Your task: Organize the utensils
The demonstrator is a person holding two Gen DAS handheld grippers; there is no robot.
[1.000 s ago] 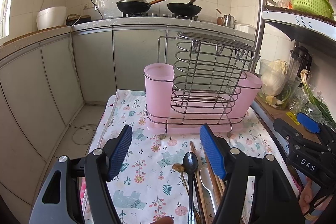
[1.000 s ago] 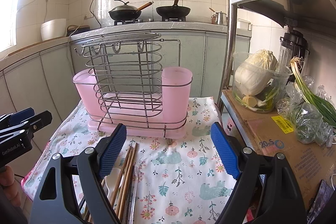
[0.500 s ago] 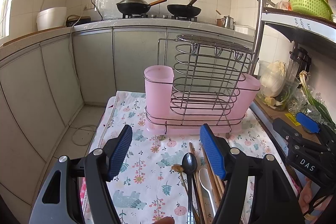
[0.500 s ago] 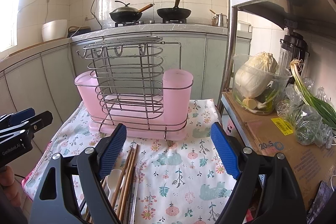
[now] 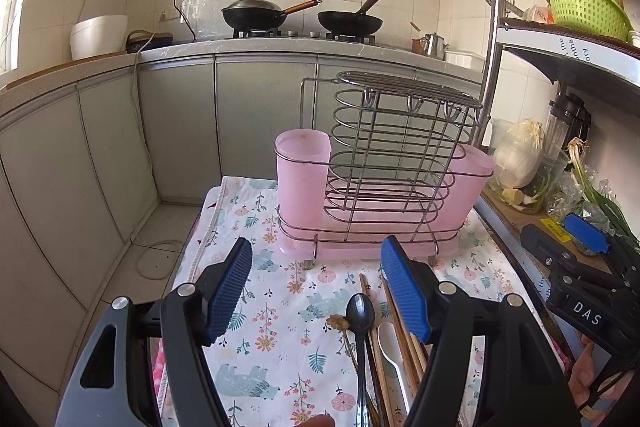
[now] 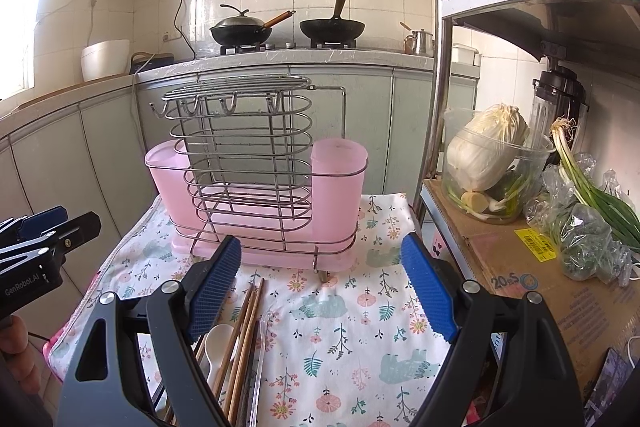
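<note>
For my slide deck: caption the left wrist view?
Open left gripper above black spoon and wooden chopsticks, facing pink utensil rack.

White letters "DAS" stand on the black body of the right claw (image 5: pixel 585 311), seen from the left wrist view. "GenRobot.AI" is printed in white on the left claw (image 6: pixel 24 285), seen from the right wrist view. Right of the floral cloth (image 6: pixel 340 339), the cardboard box (image 6: pixel 532 279) reads "20" beside a blue logo; its yellow label (image 6: pixel 535 242) is too small to read.
</note>
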